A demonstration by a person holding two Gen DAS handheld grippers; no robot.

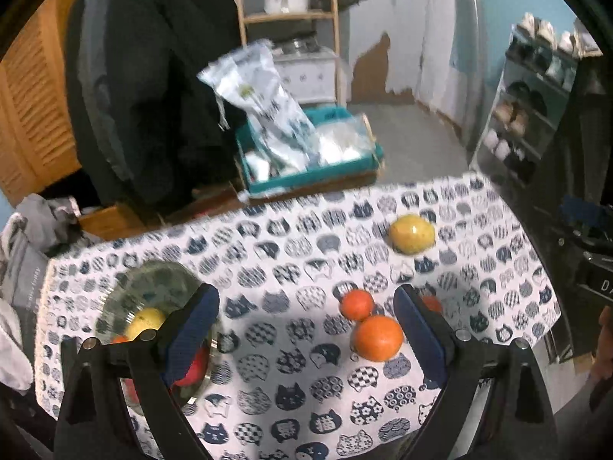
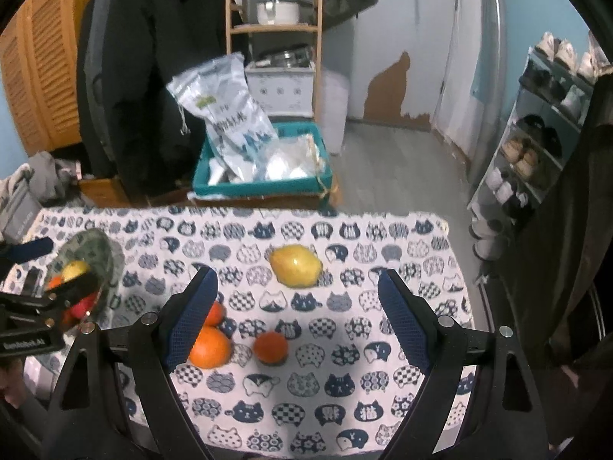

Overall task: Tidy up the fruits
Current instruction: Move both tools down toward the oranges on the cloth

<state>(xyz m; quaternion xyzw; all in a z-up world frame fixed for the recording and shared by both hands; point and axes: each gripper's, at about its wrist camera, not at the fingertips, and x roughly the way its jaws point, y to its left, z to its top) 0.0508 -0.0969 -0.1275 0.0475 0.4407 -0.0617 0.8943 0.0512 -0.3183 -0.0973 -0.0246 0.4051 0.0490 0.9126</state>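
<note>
Fruits mostly loose on the cloth, both grippers (image 1: 306,314) (image 2: 297,295) gaping empty, next grab the big orange (image 1: 378,338) for the bowl (image 1: 149,287).

**Dim room, soft focus, heavy fisheye curve**

I see both views lit dimly and evenly from overhead, colours cool and bluish. A broad soft shadow lies across the near half of the patterned cloth (image 1: 291,253) in my left view. The far room smears with motion blur, the teal bin (image 1: 306,157) especially. Black corners vignette each frame, and straight lines bow outward near the edges.
</note>
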